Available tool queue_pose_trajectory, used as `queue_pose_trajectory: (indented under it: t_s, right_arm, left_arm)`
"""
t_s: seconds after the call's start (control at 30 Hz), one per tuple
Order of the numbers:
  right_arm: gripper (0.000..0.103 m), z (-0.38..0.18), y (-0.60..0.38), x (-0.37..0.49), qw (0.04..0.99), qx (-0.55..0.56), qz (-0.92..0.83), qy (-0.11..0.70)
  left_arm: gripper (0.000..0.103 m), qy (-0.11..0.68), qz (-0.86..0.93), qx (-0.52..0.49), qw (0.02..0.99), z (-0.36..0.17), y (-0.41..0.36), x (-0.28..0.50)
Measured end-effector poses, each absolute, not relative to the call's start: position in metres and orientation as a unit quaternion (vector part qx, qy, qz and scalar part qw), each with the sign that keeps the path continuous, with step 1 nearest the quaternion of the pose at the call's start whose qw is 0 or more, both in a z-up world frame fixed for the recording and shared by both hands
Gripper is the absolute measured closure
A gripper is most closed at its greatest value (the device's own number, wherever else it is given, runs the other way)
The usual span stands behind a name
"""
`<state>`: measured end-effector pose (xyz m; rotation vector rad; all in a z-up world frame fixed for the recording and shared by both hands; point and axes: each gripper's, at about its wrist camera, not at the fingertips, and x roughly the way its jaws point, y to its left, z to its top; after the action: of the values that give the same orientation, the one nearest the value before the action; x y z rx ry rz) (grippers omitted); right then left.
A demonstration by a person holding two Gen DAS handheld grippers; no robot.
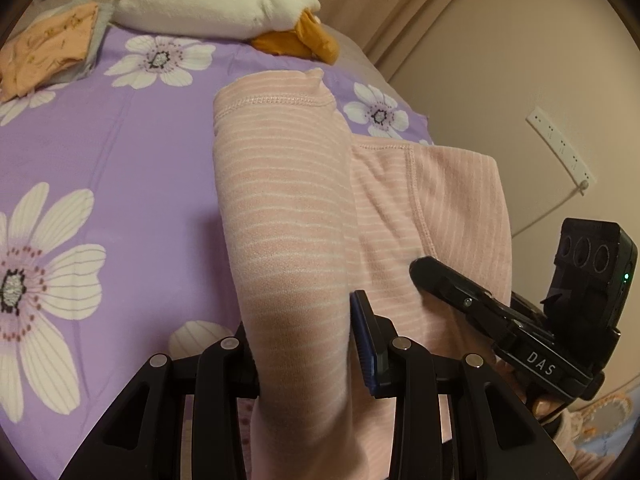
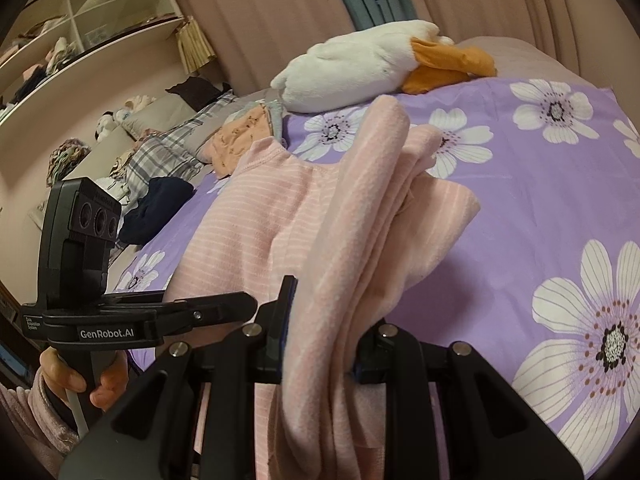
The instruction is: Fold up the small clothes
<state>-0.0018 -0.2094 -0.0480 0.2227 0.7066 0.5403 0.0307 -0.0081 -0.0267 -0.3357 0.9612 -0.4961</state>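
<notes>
One pink striped garment (image 1: 280,200) is the only piece being handled, and it is lifted over the purple flowered bedspread (image 1: 120,152). Two grippers have hold of it. The left gripper (image 1: 308,344) has its jaws partly closed on a thick bunched fold, which fills the gap between the pads and runs up and away from the camera toward a stitched hem. The right gripper (image 2: 320,344) grips a narrower bundle of several layers, its jaws closer together, with the cloth rising between them and draping down below them.

In the left wrist view the other gripper shows just beside the garment's right edge, with fingertips of one hand (image 1: 548,404) under its handle. In the right wrist view one hand (image 2: 92,384) wraps the left gripper's handle, beside the garment's left edge, with a fluffy pink sleeve (image 2: 36,424) below it.

Beyond the garment, at the far end of the bedspread, lies one white plush goose (image 1: 212,0) with an orange beak. One folded orange cloth (image 1: 48,48) lies left of the goose. Further left of the garment, off the bedspread, sit one dark blue clothing heap (image 2: 160,204) and one plaid cloth (image 2: 168,148), with one set of open shelves (image 2: 80,20) on the wall above them.
</notes>
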Motion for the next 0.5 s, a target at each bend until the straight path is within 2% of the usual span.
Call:
queue_pose_trajectory:
  t_s: [0.5]
  right_arm:
    - [0.080, -0.035, -0.178, 0.006, 0.893, 0.077, 0.289, 0.337]
  left_arm:
    - [0.069, 0.437, -0.216, -0.178, 0.855, -0.020, 0.023, 0.022]
